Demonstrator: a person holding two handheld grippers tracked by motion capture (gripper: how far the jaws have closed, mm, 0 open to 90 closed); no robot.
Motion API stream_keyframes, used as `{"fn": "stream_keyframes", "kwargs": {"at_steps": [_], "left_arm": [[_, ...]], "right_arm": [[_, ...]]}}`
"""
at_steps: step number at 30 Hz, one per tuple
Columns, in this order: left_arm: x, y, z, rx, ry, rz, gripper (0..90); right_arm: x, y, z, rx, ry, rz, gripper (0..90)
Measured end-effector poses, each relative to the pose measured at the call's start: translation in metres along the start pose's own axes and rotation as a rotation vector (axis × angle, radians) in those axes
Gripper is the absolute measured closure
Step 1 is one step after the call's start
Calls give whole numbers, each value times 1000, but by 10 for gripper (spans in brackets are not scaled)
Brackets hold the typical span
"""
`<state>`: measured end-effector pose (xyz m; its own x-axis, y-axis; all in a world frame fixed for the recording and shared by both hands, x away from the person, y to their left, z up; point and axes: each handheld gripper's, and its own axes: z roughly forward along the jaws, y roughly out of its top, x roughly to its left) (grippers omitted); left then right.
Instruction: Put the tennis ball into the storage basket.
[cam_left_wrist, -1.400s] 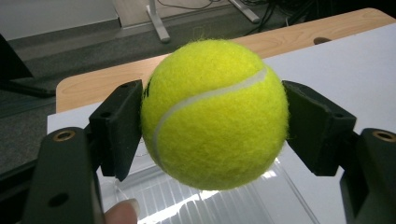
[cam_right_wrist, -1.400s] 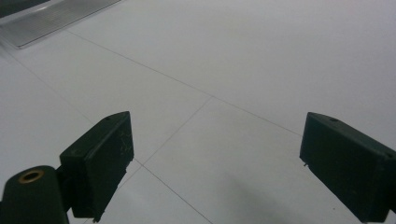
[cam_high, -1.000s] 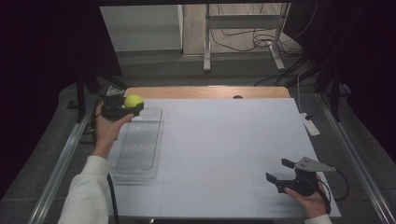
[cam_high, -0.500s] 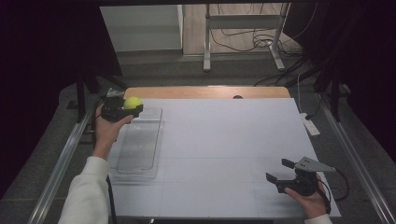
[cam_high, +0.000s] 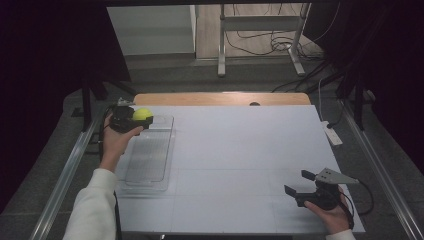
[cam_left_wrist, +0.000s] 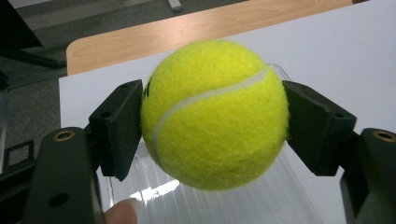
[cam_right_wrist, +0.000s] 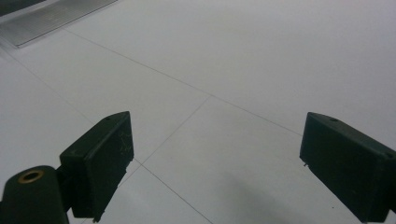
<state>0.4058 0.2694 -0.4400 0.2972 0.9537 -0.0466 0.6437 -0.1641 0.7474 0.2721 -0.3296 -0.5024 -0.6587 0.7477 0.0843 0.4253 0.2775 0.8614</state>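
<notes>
White surface (cam_high: 240, 150) is mostly bare. On its left side lies a clear tray (cam_high: 150, 157), with nothing in the way. The left gripper (cam_high: 134, 120) fingers pinch a yellow ball (cam_high: 142, 114) above the tray's far end; dropping it in is left. The right gripper (cam_high: 300, 186) fingers are spread, holding nothing.
</notes>
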Motion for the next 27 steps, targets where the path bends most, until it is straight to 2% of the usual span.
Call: {"fn": "stream_keyframes", "kwargs": {"at_steps": [12,27], "left_arm": [[4,-8,12,66,18,0,264],[4,-13,23,130,35,24,263]], "right_arm": [[-1,-1,0,1,0,2,97],[0,0,0,2,-2,4,97]]}}
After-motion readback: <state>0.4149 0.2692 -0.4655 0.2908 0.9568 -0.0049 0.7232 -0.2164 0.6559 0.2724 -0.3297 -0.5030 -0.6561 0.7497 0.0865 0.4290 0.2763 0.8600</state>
